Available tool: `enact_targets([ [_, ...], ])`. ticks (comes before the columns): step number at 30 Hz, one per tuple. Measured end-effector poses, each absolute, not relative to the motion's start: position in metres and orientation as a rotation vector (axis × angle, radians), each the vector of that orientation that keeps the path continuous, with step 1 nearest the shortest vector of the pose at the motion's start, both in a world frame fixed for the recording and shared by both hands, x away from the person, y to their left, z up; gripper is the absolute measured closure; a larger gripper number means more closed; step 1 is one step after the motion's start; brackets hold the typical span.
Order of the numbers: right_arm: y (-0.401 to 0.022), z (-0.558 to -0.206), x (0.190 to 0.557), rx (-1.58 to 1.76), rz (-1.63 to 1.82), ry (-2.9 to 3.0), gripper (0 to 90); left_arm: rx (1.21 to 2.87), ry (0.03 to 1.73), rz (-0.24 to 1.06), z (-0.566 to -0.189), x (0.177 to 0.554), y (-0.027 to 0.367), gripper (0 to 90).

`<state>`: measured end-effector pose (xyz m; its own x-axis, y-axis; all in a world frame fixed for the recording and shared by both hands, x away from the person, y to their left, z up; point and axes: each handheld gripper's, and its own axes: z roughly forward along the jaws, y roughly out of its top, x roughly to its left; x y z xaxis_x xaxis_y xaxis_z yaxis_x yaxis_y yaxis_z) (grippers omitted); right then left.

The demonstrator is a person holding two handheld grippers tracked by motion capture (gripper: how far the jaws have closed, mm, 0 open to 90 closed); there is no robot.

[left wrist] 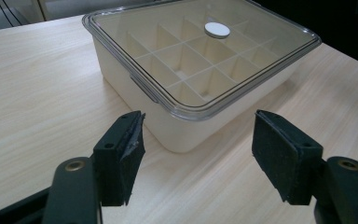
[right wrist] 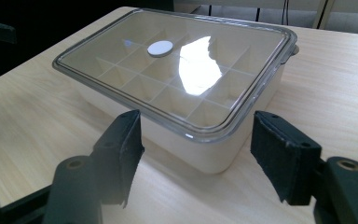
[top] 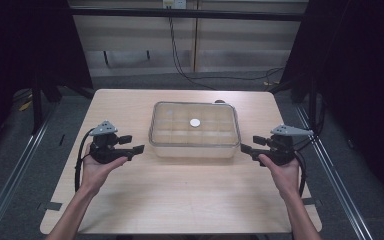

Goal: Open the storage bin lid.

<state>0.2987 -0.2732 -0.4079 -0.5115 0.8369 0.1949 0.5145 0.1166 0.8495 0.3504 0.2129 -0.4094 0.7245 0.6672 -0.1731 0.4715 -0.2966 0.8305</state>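
Left gripper (top: 139,149): jaws apart, nothing between the pads, aimed at the near left corner of the box (top: 195,131), just short of it. Right gripper (top: 245,148): jaws apart, empty, aimed at the near right corner. Box centred on table (top: 130,200), clear lid (left wrist: 242,65) on, white disc (top: 195,122) on lid.

You have a cream rectangular plastic box (top: 195,147) sitting flat near the middle of the table, a little closer to the far edge, its long sides running parallel to that edge. Its clear plastic lid (left wrist: 200,51) is on and closed, showing a grid of compartments beneath. A small white round disc (right wrist: 160,47) lies on the lid's centre.
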Motion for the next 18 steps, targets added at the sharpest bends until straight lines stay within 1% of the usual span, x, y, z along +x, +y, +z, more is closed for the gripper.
enact_targets([
  [4, -0.271, -0.405, 0.312, 1.306, 1.327, 2.07, 30.1, 1.934, 0.897, 0.237, -0.405, 0.366, 0.208, 32.7],
  [6, -0.27, -0.403, 0.32, 1.302, 1.3, 2.072, 26.8, 1.909, 0.91, 0.219, -0.403, 0.375, 0.204, 31.4],
  [9, -0.271, -0.398, 0.334, 1.314, 1.312, 2.073, 26.0, 1.937, 0.908, 0.265, -0.399, 0.382, 0.197, 32.7],
  [12, -0.269, -0.395, 0.346, 1.324, 1.28, 2.095, 22.1, 1.951, 0.91, 0.291, -0.394, 0.389, 0.195, 32.6],
  [15, -0.269, -0.399, 0.355, 1.346, 1.292, 2.097, 21.5, 1.934, 0.922, 0.294, -0.397, 0.396, 0.193, 30.5],
  [18, -0.266, -0.408, 0.359, 1.378, 1.255, 2.107, 20.7, 1.961, 0.929, 0.271, -0.408, 0.4, 0.186, 29.2],
])
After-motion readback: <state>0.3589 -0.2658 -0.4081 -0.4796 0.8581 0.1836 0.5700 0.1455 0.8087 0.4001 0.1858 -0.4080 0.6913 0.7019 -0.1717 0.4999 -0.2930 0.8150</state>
